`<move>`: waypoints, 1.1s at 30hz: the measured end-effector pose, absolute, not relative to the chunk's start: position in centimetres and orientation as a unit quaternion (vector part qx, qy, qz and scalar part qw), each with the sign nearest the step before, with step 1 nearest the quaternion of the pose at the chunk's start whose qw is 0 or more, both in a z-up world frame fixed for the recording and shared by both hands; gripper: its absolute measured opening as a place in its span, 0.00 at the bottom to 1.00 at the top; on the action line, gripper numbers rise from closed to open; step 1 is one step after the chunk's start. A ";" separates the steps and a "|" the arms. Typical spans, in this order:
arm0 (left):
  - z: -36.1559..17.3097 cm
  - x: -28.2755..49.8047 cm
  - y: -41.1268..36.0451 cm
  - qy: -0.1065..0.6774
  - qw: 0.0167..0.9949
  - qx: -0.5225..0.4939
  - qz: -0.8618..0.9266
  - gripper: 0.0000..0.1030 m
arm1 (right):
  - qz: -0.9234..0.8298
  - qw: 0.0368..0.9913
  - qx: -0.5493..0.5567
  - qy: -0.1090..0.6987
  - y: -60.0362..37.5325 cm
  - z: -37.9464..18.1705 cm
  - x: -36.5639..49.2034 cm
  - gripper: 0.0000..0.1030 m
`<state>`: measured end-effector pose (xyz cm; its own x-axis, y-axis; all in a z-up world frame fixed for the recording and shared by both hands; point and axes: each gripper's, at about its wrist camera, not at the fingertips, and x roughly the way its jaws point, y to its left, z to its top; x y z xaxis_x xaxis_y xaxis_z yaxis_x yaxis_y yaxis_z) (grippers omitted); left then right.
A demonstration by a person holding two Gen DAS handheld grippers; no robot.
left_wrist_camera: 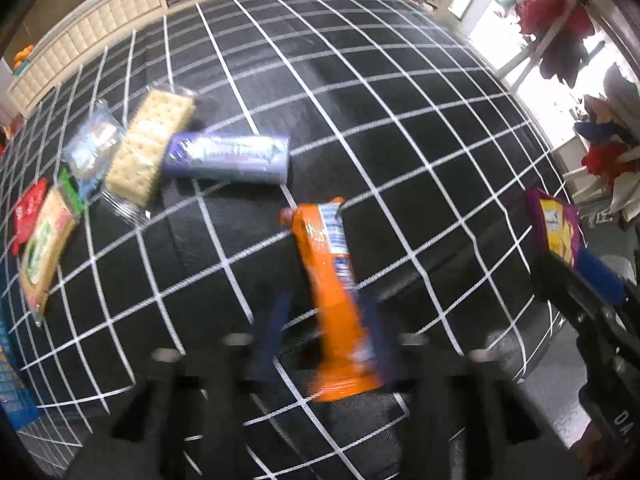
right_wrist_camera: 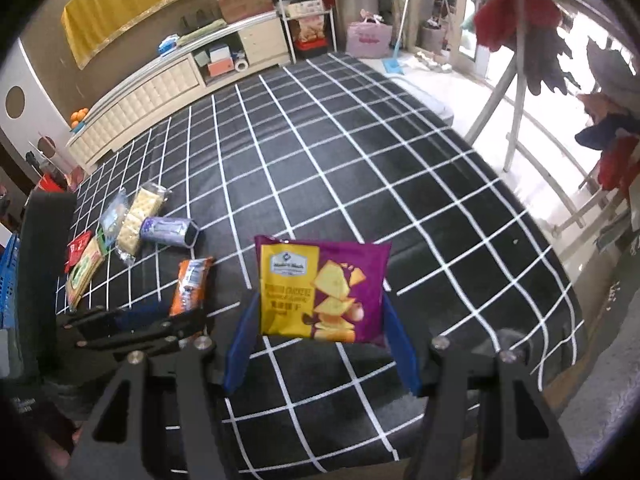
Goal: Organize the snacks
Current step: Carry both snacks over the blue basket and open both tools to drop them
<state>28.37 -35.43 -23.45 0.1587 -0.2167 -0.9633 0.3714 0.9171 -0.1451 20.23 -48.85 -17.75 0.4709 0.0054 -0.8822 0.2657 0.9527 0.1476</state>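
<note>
My left gripper [left_wrist_camera: 326,320] is shut on an orange biscuit pack [left_wrist_camera: 332,296], held above the black checked cloth [left_wrist_camera: 360,100]; the view is motion-blurred. It also shows in the right wrist view [right_wrist_camera: 190,284]. My right gripper [right_wrist_camera: 320,320] is shut on a purple and yellow chips bag [right_wrist_camera: 324,288], held upright between the blue fingers [right_wrist_camera: 244,340]. On the cloth at left lie a purple tube pack [left_wrist_camera: 228,158], a clear cracker pack [left_wrist_camera: 150,148], a pale blue pack [left_wrist_camera: 90,146], a green cracker pack [left_wrist_camera: 44,248] and a red packet [left_wrist_camera: 26,216].
A blue basket [right_wrist_camera: 10,280] stands at the left edge. A white cabinet [right_wrist_camera: 140,100] runs along the far wall. A drying rack with clothes [right_wrist_camera: 540,60] stands to the right, beyond the cloth's edge.
</note>
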 end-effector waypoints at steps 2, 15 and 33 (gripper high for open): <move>-23.7 28.4 -35.0 0.615 0.762 0.054 -0.195 0.12 | -0.074 0.846 0.131 0.512 -48.6 -17.9 20.4 0.63; -16.1 24.8 -29.7 0.544 0.805 0.042 -0.233 0.10 | -0.043 0.857 0.119 0.499 -44.2 -14.4 19.9 0.63; -5.9 19.6 -12.9 0.459 0.878 0.003 -0.139 0.10 | 0.060 0.897 0.049 0.436 -29.3 -4.3 16.7 0.63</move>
<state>19.62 -12.93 -5.87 0.5402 -0.2412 -0.8062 0.2468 0.9613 -0.1222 16.66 -29.29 -4.30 0.6135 0.1500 -0.7753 -0.0652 0.9881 0.1396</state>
